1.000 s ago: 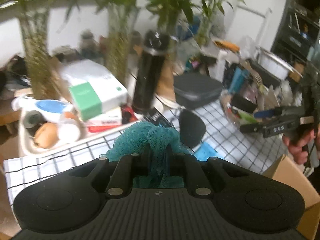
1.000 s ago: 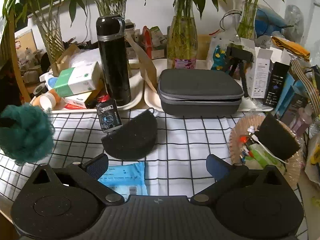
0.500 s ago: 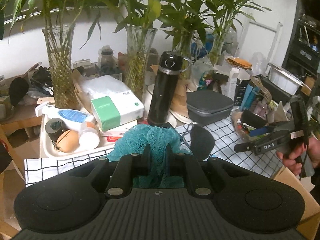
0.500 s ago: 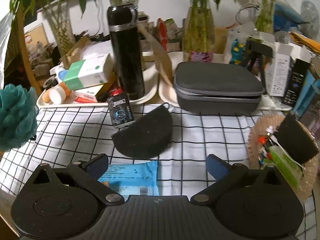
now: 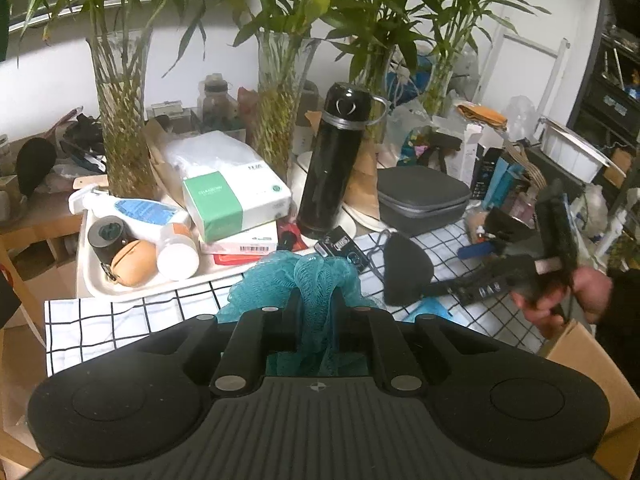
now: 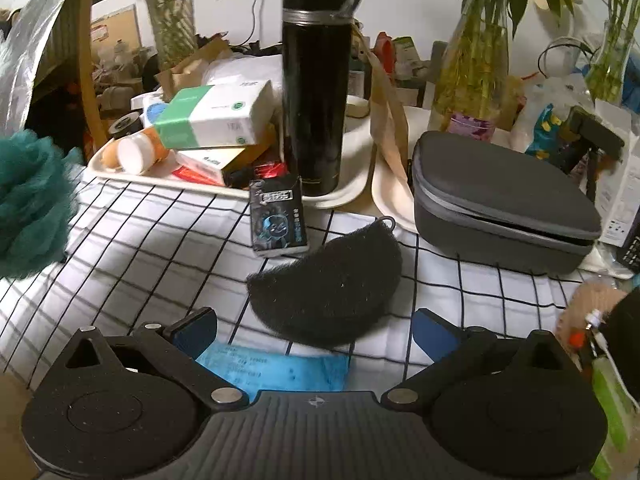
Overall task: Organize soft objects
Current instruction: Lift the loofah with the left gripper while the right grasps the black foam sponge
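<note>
a lived-in home, seen at a crowded table by a white wall

a white checked tablecloth [image 6: 160, 248] covers the table, and household bits crowd its far edge: a cream tray [image 5: 132, 288] holding a spray bottle [image 5: 136, 212], a tissue box [image 5: 236, 200] and small jars, a tall black flask [image 5: 340, 160], a grey zip case [image 5: 420, 196], and 3 glass vases [image 5: 120, 120] of bamboo stalks (their leaves fill the top of the view). dark shelving [image 5: 616, 92] stacked with odds and ends stands at the right, with a cardboard box [image 5: 588, 364] below the table edge.
</note>
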